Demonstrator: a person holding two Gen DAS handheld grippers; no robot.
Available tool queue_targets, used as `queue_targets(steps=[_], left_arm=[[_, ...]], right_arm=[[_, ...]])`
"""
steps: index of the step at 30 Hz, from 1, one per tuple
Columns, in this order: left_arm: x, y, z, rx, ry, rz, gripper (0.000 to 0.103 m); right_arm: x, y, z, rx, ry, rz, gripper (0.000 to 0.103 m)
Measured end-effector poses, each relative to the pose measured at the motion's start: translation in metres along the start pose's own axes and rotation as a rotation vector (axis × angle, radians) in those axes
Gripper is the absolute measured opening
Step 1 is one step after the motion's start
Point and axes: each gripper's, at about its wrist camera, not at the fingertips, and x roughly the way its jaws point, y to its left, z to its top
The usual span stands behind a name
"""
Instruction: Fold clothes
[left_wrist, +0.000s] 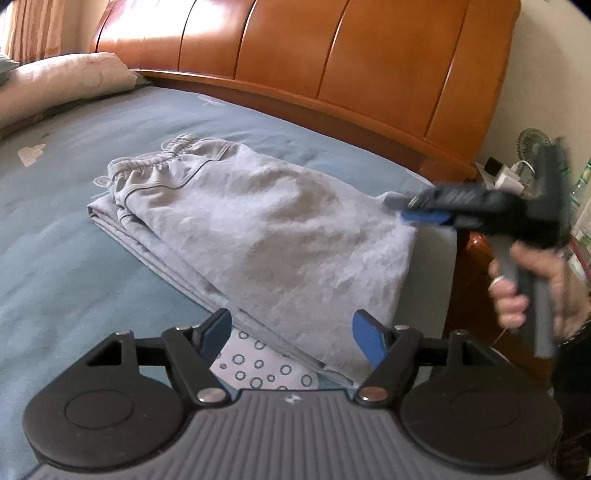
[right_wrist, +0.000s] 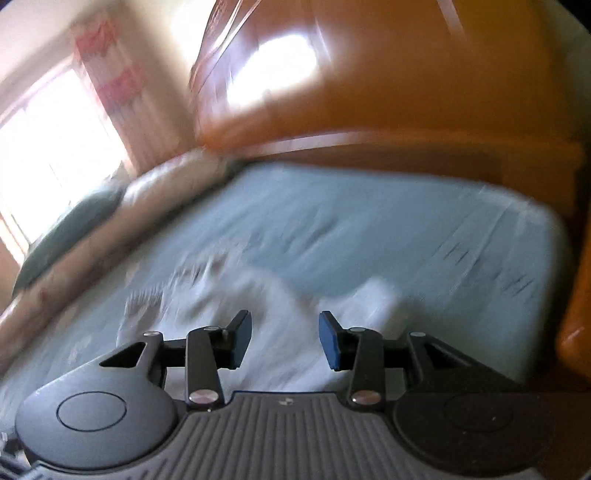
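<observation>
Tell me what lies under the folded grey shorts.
The grey shorts rest on the blue bedsheet. At their near edge a white patch with blue rings shows beneath them. How far that patch runs underneath is hidden by the cloth.

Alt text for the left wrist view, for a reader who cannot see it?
Folded grey shorts lie on a blue bedsheet before a wooden headboard. The open left gripper sits at their near edge, nothing between its fingers. At right, a hand holds the blurred right gripper above the shorts' far corner.
</observation>
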Motion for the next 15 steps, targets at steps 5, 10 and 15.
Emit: queue_targets(steps=[5,10,15], left_arm=[[-0.013,0.007,-0.011,-0.003,0.006,0.014,0.076],[-0.017,0.017,-0.018,-0.056,0.01,0.035,0.076],[-0.025,0.021,-0.025,-0.071,0.037,0.07,0.079]], right_arm=[[0.005,0.0,-0.007,-0.104,0.045,-0.093,0.043],[-0.009,0.027,-0.012,-0.214,0.056,-0.008,0.045],[0.016,0.044,-0.033,-0.324,0.147,-0.083,0.048]])
